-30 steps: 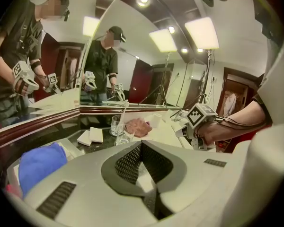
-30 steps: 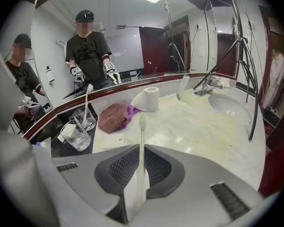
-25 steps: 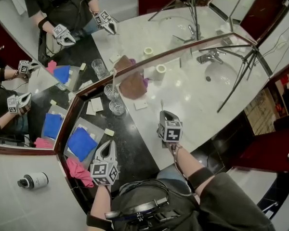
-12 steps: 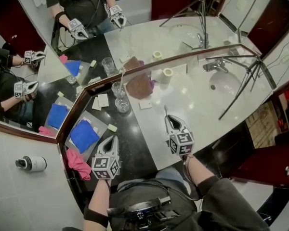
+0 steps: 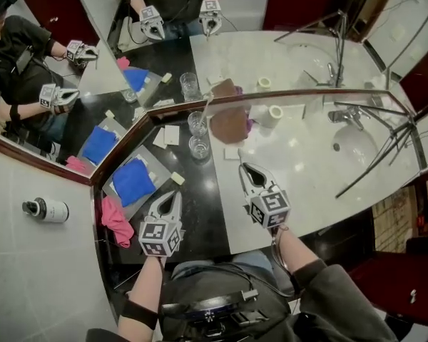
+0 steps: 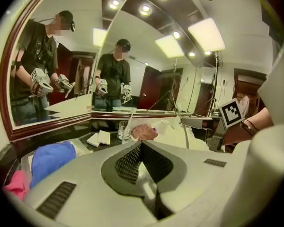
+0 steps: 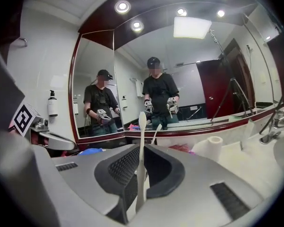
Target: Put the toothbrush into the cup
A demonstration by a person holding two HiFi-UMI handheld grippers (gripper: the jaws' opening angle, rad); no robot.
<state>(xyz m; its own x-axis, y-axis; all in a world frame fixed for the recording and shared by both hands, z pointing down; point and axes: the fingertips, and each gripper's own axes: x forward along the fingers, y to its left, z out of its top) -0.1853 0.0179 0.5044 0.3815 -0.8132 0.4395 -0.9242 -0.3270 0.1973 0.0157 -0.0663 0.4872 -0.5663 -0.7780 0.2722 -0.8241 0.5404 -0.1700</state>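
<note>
Since a second ago, my right gripper [image 5: 244,168] has tipped up so its fingers point toward the mirror [image 5: 285,55], over the pale table [image 5: 307,184] and right of the cup [image 5: 199,147], apart from it. My left gripper [image 5: 175,195] hovers over the dark part, beside a blue cloth [image 5: 133,180]. Left gripper view: my fingers are pressed together with nothing between them, the cup ahead. Right gripper view: my fingers pinch the white toothbrush [image 7: 141,126] by its handle, upright, head up.
</note>
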